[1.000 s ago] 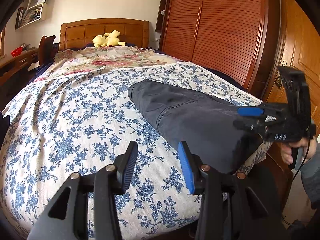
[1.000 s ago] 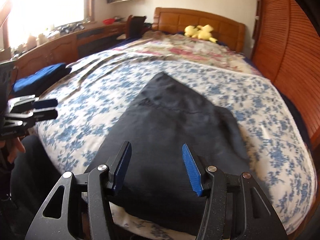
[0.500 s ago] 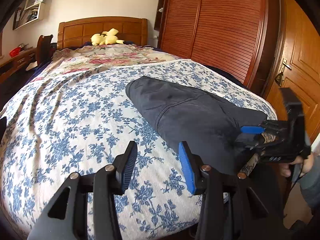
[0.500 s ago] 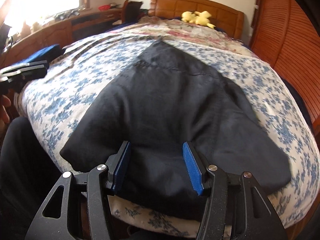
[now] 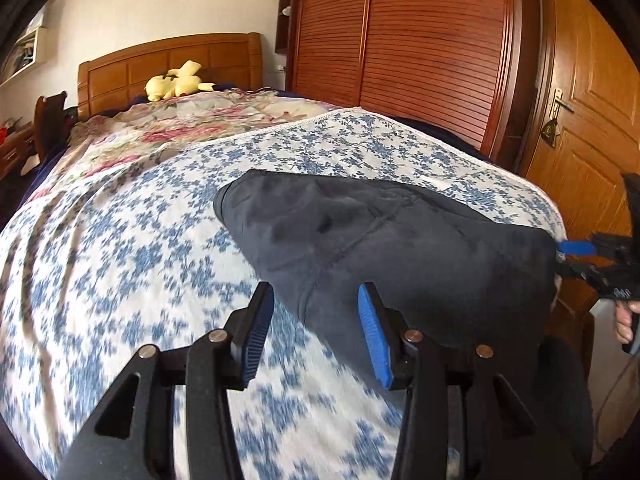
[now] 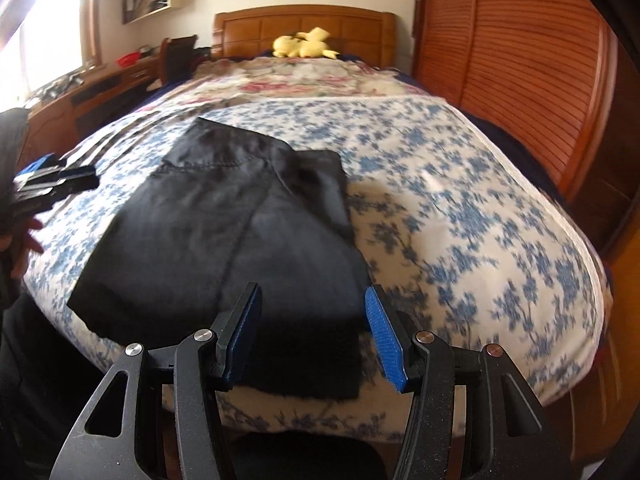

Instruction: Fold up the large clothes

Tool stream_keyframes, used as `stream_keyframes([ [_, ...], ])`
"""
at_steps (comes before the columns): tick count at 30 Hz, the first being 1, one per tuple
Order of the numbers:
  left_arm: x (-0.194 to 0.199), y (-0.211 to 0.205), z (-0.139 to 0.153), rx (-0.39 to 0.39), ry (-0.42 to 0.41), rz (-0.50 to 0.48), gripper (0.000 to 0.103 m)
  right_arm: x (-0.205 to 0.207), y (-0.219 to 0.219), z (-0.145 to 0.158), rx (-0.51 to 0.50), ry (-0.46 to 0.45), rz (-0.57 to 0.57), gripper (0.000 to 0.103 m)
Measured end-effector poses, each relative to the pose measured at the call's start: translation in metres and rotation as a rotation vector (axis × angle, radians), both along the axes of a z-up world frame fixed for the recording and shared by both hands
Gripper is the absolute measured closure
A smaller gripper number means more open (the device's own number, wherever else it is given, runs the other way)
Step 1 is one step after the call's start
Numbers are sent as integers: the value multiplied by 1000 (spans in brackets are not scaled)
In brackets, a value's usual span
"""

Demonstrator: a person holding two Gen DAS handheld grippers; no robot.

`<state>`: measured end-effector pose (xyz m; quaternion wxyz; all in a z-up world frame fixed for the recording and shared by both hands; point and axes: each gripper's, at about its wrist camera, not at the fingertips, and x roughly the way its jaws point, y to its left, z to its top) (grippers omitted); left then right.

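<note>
A dark navy garment (image 5: 392, 248) lies flat on the blue-flowered bedspread (image 5: 120, 264), its near end hanging over the foot of the bed (image 6: 248, 264). My left gripper (image 5: 316, 332) is open and empty, with its fingers over the garment's left near edge. My right gripper (image 6: 312, 336) is open and empty, just above the garment's near right corner. Each gripper shows in the other's view, the right one (image 5: 580, 256) at the bed's right corner, the left one (image 6: 56, 180) at the left side.
A yellow plush toy (image 5: 176, 82) lies by the wooden headboard (image 6: 304, 28). A slatted wooden wardrobe (image 5: 420, 48) and a door (image 5: 584, 128) stand to the right of the bed. A desk (image 6: 96, 92) runs along the left under the window.
Both grippers have moved in toward the garment's near end and stay open. The right gripper has shifted to the garment's right corner. The left view now sits closer over the garment's edge.
</note>
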<state>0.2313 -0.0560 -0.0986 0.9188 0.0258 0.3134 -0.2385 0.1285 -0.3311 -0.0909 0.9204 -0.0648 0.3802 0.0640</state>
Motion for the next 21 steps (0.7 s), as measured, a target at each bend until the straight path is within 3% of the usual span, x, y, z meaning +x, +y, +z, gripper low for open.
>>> stream_keyframes([
  [8, 57, -11, -8, 17, 32, -19, 60, 1, -16, -32, 62, 90, -82, 48],
  [21, 144, -10, -27, 40, 112, 50, 60, 26, -13, -54, 109, 140, -37, 48],
])
